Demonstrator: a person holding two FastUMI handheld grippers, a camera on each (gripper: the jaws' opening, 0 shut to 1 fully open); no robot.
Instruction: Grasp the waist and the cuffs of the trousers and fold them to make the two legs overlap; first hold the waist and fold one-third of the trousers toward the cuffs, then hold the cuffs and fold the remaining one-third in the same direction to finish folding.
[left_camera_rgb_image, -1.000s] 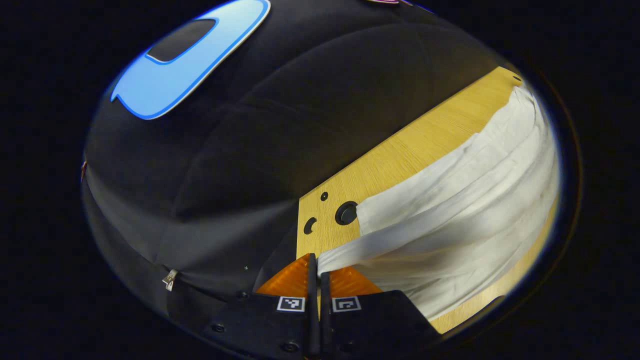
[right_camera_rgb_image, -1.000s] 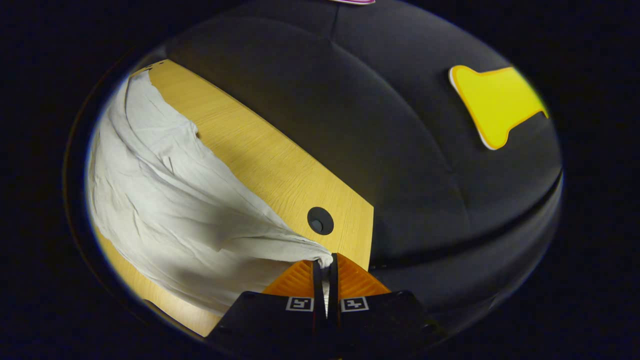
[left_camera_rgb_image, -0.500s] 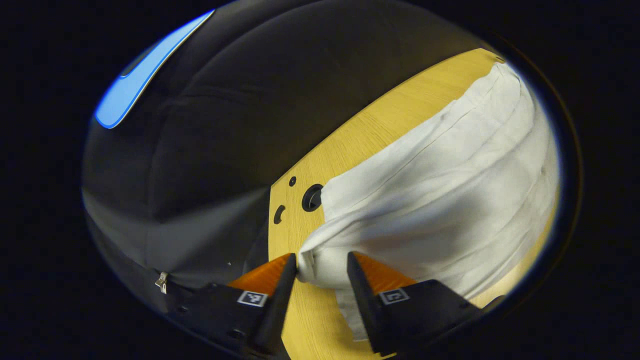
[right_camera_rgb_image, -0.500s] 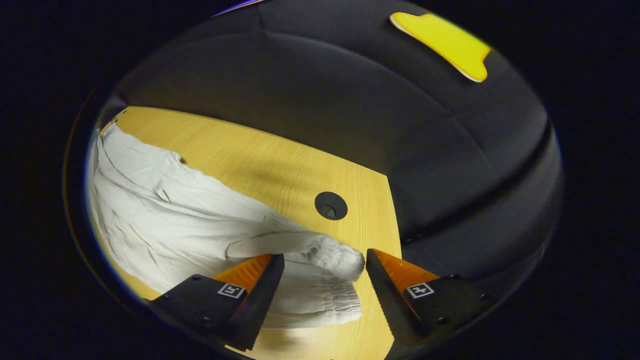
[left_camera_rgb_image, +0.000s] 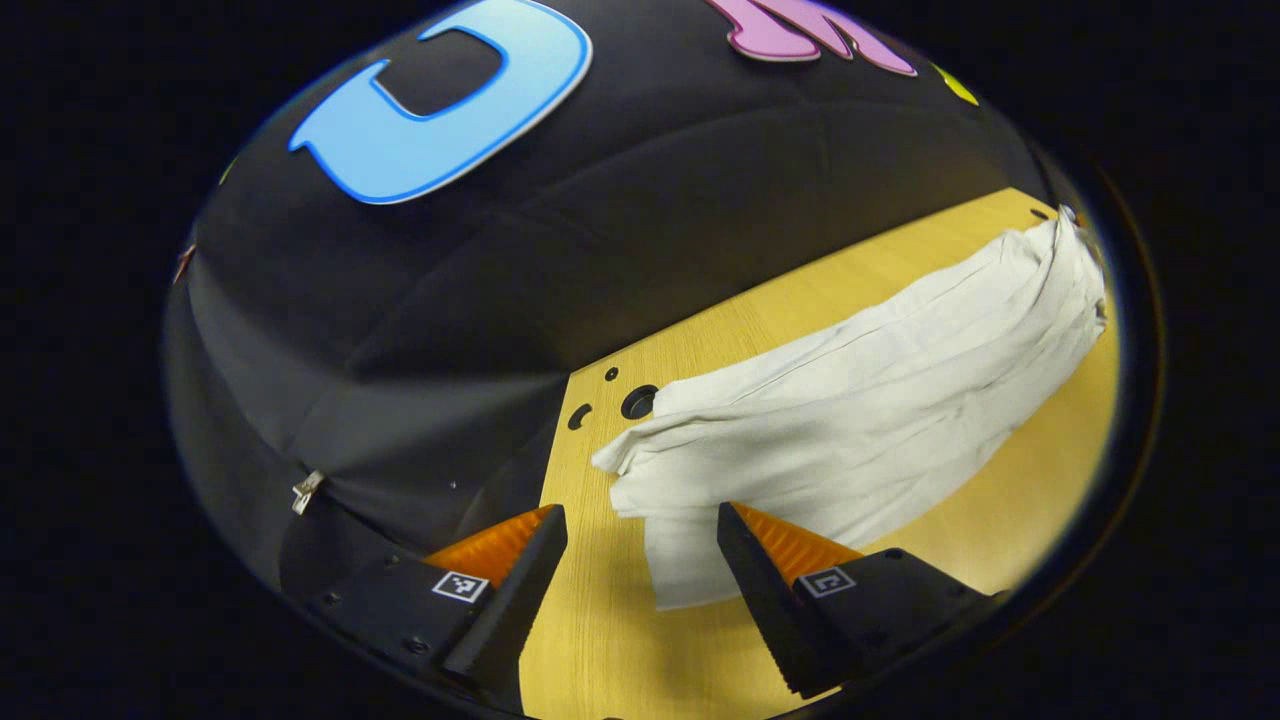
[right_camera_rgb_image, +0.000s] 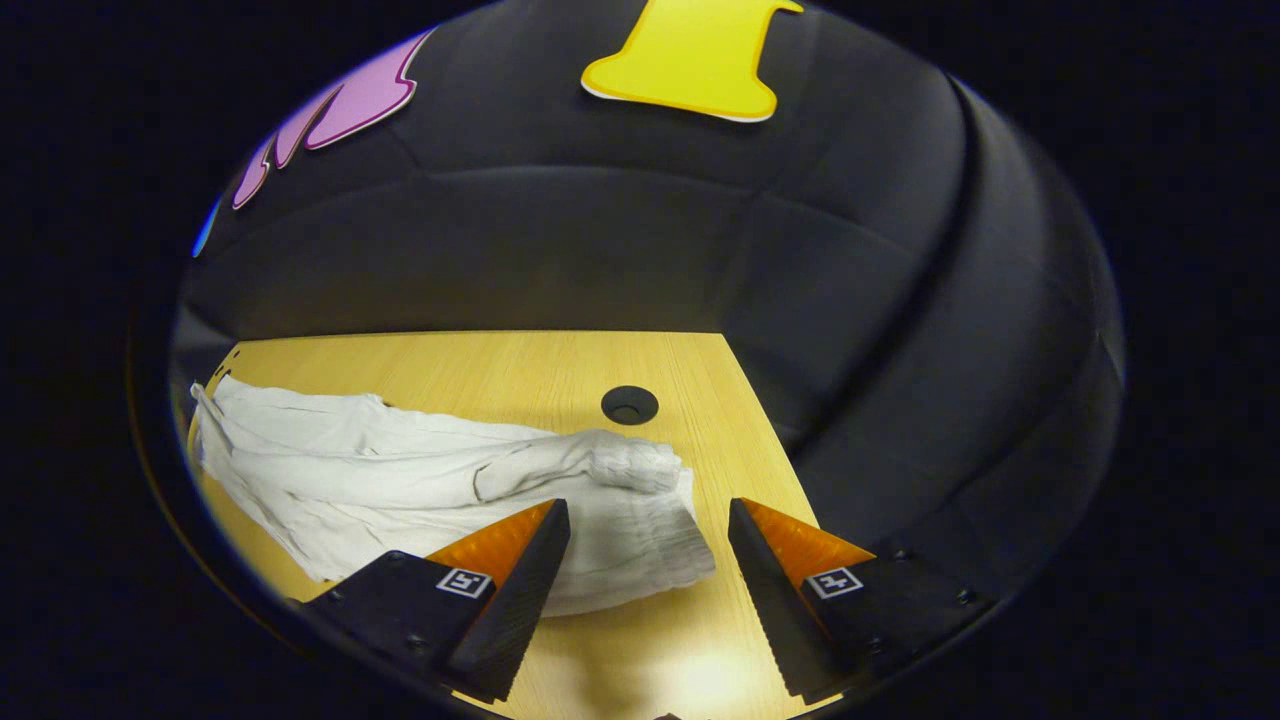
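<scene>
White trousers (left_camera_rgb_image: 880, 400) lie folded lengthwise on the wooden table (left_camera_rgb_image: 610, 640), one leg over the other. The cuffs (left_camera_rgb_image: 640, 470) rest just ahead of my left gripper (left_camera_rgb_image: 640, 520), which is open and raised off the cloth. In the right gripper view the same trousers (right_camera_rgb_image: 400, 480) stretch to the left, and the gathered elastic waist (right_camera_rgb_image: 640, 520) lies in front of my right gripper (right_camera_rgb_image: 650, 515). That gripper is open too, with nothing between its fingers.
Round cable holes (left_camera_rgb_image: 638, 402) (right_camera_rgb_image: 629, 404) sit in the table near each end of the trousers. The black cloth booth wall closes in behind the table's far edge. Bare wood lies beside the garment near both grippers.
One second ago both grippers were shut on the trousers and held them up. They opened, the cloth dropped onto the table, and both grippers have since drawn back and risen.
</scene>
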